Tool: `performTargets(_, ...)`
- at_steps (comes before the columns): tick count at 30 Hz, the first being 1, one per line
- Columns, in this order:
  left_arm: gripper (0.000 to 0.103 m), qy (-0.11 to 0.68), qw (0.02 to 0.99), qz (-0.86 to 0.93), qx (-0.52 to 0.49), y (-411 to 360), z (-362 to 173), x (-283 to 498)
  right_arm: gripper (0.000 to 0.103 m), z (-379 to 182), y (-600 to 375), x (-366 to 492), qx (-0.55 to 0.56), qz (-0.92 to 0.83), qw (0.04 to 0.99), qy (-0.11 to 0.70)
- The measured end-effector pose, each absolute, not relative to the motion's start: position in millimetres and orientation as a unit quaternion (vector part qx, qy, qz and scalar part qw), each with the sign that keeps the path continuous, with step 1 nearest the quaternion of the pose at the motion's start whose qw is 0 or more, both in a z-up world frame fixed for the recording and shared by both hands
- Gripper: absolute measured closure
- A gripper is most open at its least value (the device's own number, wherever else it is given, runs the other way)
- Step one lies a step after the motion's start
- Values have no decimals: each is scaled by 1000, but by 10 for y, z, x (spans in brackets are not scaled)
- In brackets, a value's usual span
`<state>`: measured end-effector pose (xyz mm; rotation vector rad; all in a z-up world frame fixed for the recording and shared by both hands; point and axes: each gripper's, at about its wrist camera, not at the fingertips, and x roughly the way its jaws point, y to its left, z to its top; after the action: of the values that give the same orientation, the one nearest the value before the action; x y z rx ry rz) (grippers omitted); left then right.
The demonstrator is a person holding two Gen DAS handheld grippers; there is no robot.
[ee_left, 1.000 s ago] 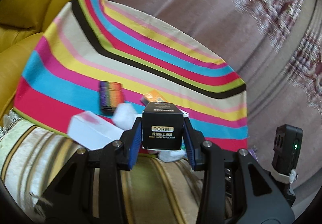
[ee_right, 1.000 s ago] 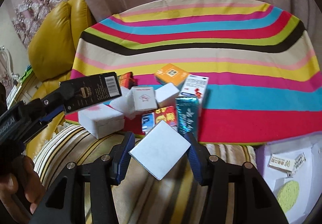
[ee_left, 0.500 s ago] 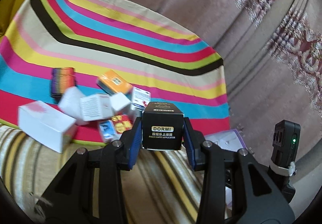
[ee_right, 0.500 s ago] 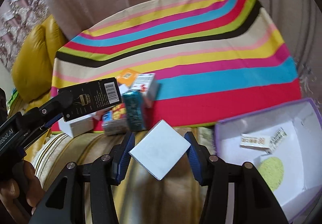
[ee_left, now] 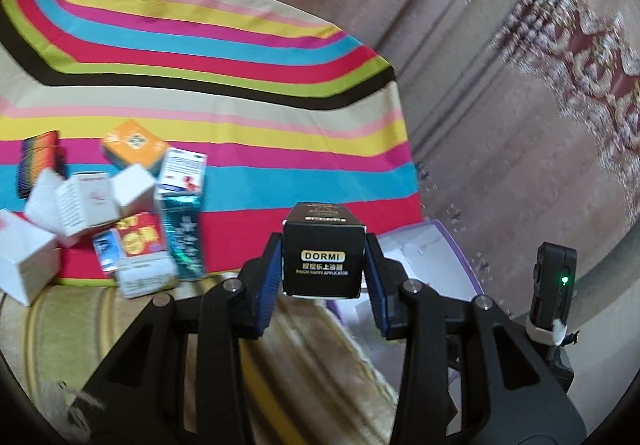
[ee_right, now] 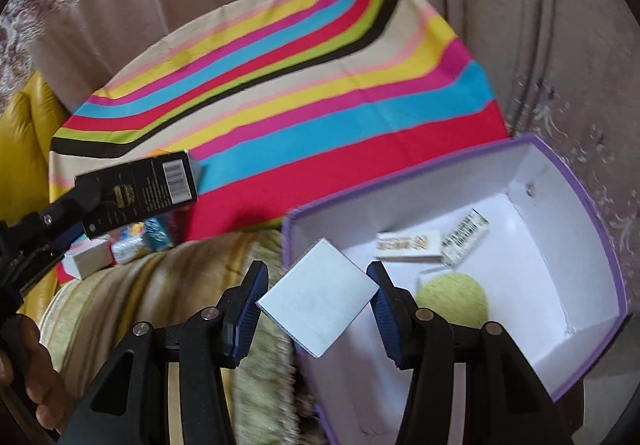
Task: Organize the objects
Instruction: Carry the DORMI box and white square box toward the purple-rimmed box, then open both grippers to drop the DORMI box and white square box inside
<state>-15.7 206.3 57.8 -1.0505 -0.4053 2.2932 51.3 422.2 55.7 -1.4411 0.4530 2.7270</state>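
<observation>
While each gripper pinches a carton, both hang by the purple-rimmed storage box.
Left gripper (ee_left: 323, 269) is clamped on the black DORMI carton (ee_left: 323, 263), label toward the camera; in the right wrist view that carton (ee_right: 138, 195) lies at nine o'clock. Right gripper (ee_right: 318, 297) pinches a white square box (ee_right: 318, 295) by two opposite corners, over the near-left wall of the storage box (ee_right: 576, 181). Inside, at two o'clock from the white box, lie two small printed cartons (ee_right: 408, 245) and a yellow-green round pad (ee_right: 454, 295). At nine o'clock in the left wrist view, a cluster of small cartons (ee_left: 132, 221) sits on the striped cloth (ee_left: 224, 93), with a beige patterned sofa cover (ee_left: 100, 321) below. A hand (ee_right: 38, 377) shows at seven o'clock.
</observation>
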Motion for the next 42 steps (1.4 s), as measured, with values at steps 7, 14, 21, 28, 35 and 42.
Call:
performTargets(7,59,-135,313,847,-408,2395,536,-178,51,426,4411,628,-478,863,35,157)
performTargets(14,58,-130,341,829,-424,2579,468,-200,50,368,4467,677,-488,857,40,159)
performTargets(21,51,-139,340,827,-426,2547,453,-199,46,341,4432,677,-499,852,33,157)
performTargets(28,50,-148,331,832,-420,2457,462,-189,28,345,4300,633,-504,851,19,146)
performTargets(35,50,-163,315,839,-413,2281,476,-191,28,447,4161,584,-500,855,9,137)
performTargets(42,50,-188,283,844,-414,1942,443,-201,28,559,3854,489,-497,859,-24,119)
